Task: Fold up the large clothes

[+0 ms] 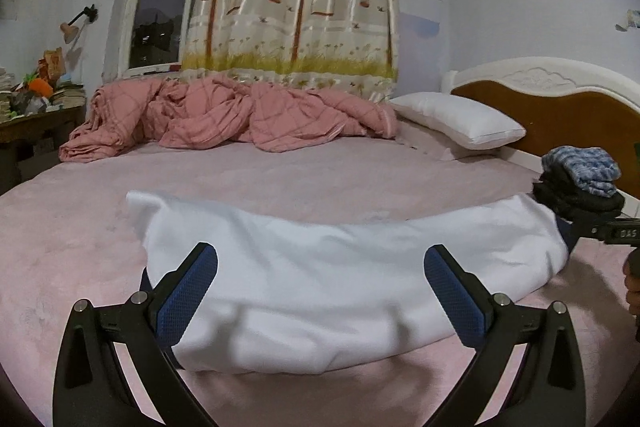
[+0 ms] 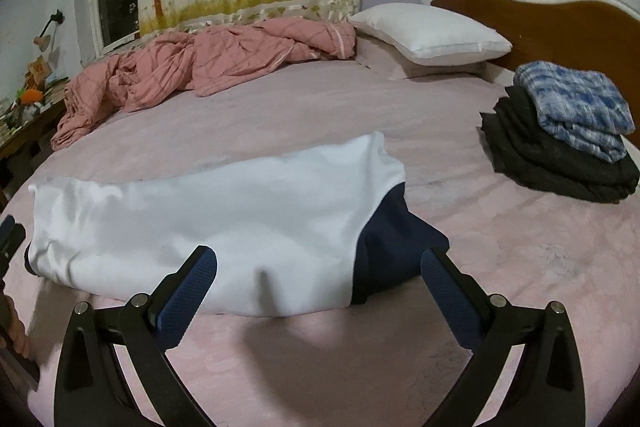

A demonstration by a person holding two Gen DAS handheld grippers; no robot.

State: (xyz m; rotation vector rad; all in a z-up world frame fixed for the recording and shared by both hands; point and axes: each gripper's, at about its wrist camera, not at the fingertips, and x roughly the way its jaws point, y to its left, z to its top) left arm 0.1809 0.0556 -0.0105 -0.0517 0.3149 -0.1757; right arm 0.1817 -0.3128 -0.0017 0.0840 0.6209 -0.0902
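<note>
White garment (image 1: 304, 267) lies apparently untouched before both spread-open hand-held grippers (image 1: 320, 267) (image 2: 318, 267).

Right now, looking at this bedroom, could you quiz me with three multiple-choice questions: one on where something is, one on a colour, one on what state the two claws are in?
1. Where is the stack of folded clothes?
A. on the bed near the headboard
B. on the pillow
C. on the side table

2. What colour is the folded garment's main panel?
A. pink
B. white
C. black

3. How do the left gripper and right gripper stand?
A. both shut on cloth
B. one open, one shut
C. both open, holding nothing

Answers: 1 A, it sits on the sheet beside the headboard. 2 B, white with a navy part at one end. 3 C, fingers spread wide, nothing between them.
</note>
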